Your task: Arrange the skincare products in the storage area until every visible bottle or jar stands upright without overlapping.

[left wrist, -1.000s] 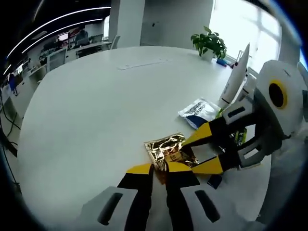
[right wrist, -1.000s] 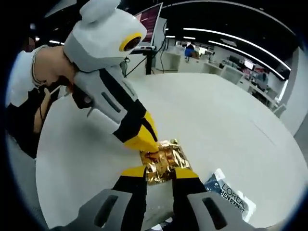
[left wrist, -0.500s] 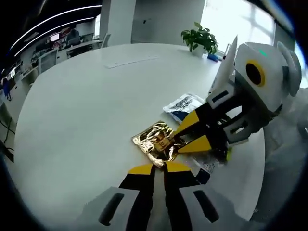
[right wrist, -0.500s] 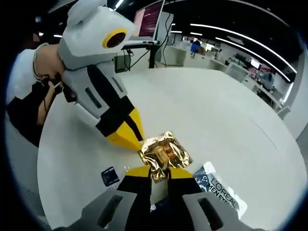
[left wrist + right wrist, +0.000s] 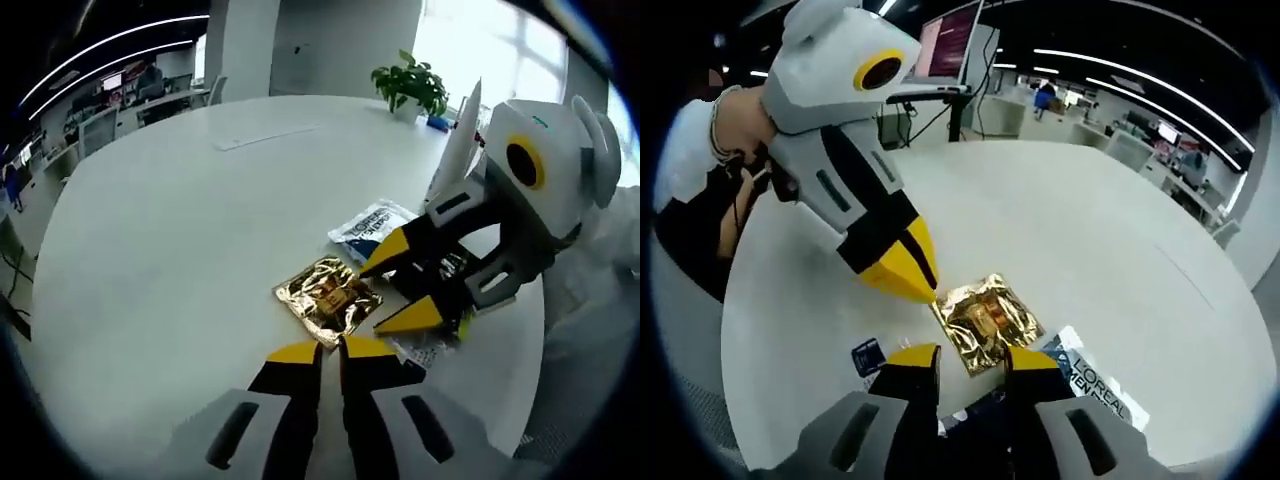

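A crumpled gold sachet lies flat on the white round table. My left gripper is shut with nothing in it, its tips just short of the sachet's near edge. My right gripper reaches in from the right, open, with one yellow finger on each side of the sachet's corner. In the right gripper view the gold sachet sits just beyond my open right gripper. There the shut left gripper points at the sachet's left corner.
A blue and white L'Oreal sachet lies beside the gold one, and a white tube stands behind it. A small dark sachet rests near the table edge. A potted plant stands at the far rim. A person is at the left.
My right gripper, shut on the gold sachet's edge half a second ago, has opened. The left gripper, on the sachet a second ago, has drawn back slightly. The sachet now lies free.
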The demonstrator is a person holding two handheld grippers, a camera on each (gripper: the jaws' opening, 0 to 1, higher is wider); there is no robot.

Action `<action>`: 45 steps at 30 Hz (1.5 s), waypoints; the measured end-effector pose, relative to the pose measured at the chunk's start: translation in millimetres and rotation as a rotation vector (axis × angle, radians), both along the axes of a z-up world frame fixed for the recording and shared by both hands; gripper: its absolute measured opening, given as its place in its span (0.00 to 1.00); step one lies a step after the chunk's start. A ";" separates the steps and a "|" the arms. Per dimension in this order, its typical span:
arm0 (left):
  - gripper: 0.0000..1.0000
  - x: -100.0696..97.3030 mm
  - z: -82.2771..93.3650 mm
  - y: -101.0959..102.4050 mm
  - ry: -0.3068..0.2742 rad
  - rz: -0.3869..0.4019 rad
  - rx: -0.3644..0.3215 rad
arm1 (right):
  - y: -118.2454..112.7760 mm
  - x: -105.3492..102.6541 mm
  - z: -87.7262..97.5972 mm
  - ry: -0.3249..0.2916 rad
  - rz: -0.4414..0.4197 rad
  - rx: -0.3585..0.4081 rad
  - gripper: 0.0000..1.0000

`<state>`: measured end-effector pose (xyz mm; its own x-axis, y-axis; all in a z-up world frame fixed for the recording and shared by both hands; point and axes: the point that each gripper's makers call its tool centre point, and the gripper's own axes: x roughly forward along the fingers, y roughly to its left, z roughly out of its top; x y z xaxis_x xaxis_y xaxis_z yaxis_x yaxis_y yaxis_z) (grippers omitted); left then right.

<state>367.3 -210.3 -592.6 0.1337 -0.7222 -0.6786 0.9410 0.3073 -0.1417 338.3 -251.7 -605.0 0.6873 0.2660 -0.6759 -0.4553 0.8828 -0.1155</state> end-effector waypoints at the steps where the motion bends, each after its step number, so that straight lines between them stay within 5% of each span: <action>1: 0.06 -1.2 2.1 1.5 -0.001 0.002 -0.001 | 0.4 -3.1 2.0 0.000 -0.007 0.012 0.15; 10: 0.06 -24.9 -1.9 10.7 0.013 -0.010 -0.001 | 25.5 -35.4 13.3 -0.024 0.052 0.045 0.15; 21: 0.06 -46.9 -16.2 14.8 0.052 -0.016 0.023 | 39.6 -47.5 -13.2 0.014 0.077 0.009 0.15; 32: 0.06 -35.3 -17.9 9.8 0.048 -0.011 0.007 | 30.2 -40.0 -9.3 0.013 0.034 0.044 0.17; 36: 0.05 -12.8 -7.9 4.2 0.010 0.040 -0.048 | 20.9 -25.2 5.6 -0.053 -0.044 0.088 0.16; 45: 0.05 5.4 -13.6 -9.3 0.010 0.057 -0.025 | 14.9 -10.1 10.0 -0.060 -0.073 0.101 0.14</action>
